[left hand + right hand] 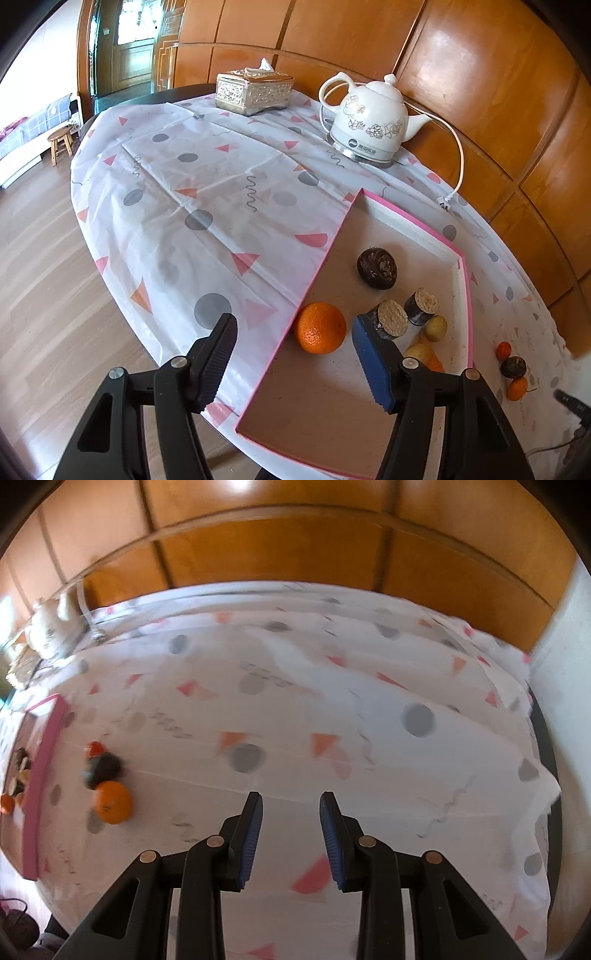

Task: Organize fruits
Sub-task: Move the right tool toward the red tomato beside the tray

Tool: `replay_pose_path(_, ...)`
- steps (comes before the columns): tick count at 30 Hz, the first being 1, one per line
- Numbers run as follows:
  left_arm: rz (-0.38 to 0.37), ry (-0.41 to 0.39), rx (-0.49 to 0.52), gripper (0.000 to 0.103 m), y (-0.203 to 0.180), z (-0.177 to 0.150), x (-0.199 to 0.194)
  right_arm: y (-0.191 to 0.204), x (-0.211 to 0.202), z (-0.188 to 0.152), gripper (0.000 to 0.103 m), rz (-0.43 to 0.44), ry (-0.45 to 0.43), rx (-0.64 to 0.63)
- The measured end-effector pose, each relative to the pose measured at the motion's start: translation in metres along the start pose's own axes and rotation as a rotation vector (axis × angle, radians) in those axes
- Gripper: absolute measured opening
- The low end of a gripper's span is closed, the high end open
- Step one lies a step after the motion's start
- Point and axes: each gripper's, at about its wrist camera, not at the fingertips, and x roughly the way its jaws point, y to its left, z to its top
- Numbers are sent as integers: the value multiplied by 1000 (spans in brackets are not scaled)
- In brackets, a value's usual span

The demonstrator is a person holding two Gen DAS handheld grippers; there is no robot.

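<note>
Round tabletop (207,192), under a white cloth printed with grey dots and pink triangles.

Pink-rimmed tray (466,295), at 4 o'clock in the left wrist view, serving as the collecting place. Contents: large orange (320,328) against the near-left rim; dark wrinkled round fruit (376,268) toward the middle; two short cut cylinders (391,318) with pale ends, kind not clear; small yellowish fruits (436,327) and an orange scrap beside them, partly hidden.

Three loose fruits outside the tray, on the cloth just beyond its right rim, touching or nearly so: small red-orange fruit (503,350), dark wrinkled fruit (513,367), small mandarin (516,388). Judged to be the remainder to gather.

Left gripper (295,363), fingers spread wide, holding nothing; hung over the tray's near end with the large orange between the tips, as if just released or lined up.

Right gripper (291,843), fingers parted, holding nothing; over bare cloth, the loose cluster lying at 9 o'clock, mandarin nearest. View blurred. Likely placement for a reach leftward; mandarin round and smooth, apt to roll if pinched off-centre.

Also present, untouched: white floral electric kettle (369,122) with cord at 1 o'clock; ornate silver tissue box (255,92) at 12 o'clock. Wooden wall panelling behind.
</note>
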Motion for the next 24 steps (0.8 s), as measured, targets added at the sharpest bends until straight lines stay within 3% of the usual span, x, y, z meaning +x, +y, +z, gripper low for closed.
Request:
replay_pose_path(6,-19,-1,45,65,-8,-3,-2,80,-13,16,32,119,-55,-176)
replay_pose_path(11,-36,9,60,65,-11,-5,-2,147,-1,28,32,182,-33,-314)
replay_pose_path(16,-51,-6,88,67,-15,-7,-7,200,24,35,32,177,-2,-433)
replay_pose_path(24,-58,6,108,68,-18,-10,-4,224,66,41,32,87,85,-524)
